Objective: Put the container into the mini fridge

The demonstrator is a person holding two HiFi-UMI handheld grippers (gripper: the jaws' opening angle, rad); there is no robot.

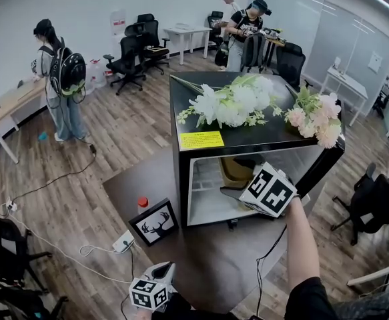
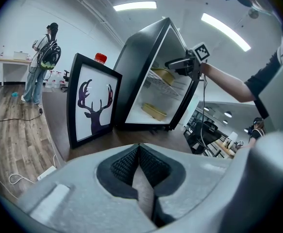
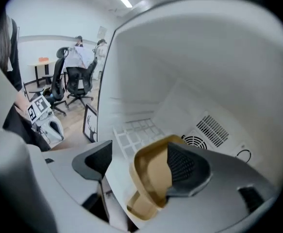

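Sitting in 1 fridge [image 2: 136, 67]: 2 containers [image 2: 161, 75], prob.

Mini fridge [image 1: 267, 137] shell: glossy black, reflective top; lining smooth white plastic. Container [image 3: 151, 178]: matt tan plastic. Floor [image 1: 114, 132]: wood-grain planks. Table [image 1: 207, 259]: matt brown. Flowers [image 1: 231, 105]: cloth-like petals. Left gripper [image 2: 139, 164]: matt grey plastic, ribbed black pads [image 2: 122, 168].

Jaws apart, tan container [image 3: 148, 178], mini fridge [image 3: 194, 67]

Tan container [image 1: 236, 172] on wire shelf, inside open black mini fridge [image 1: 183, 179]
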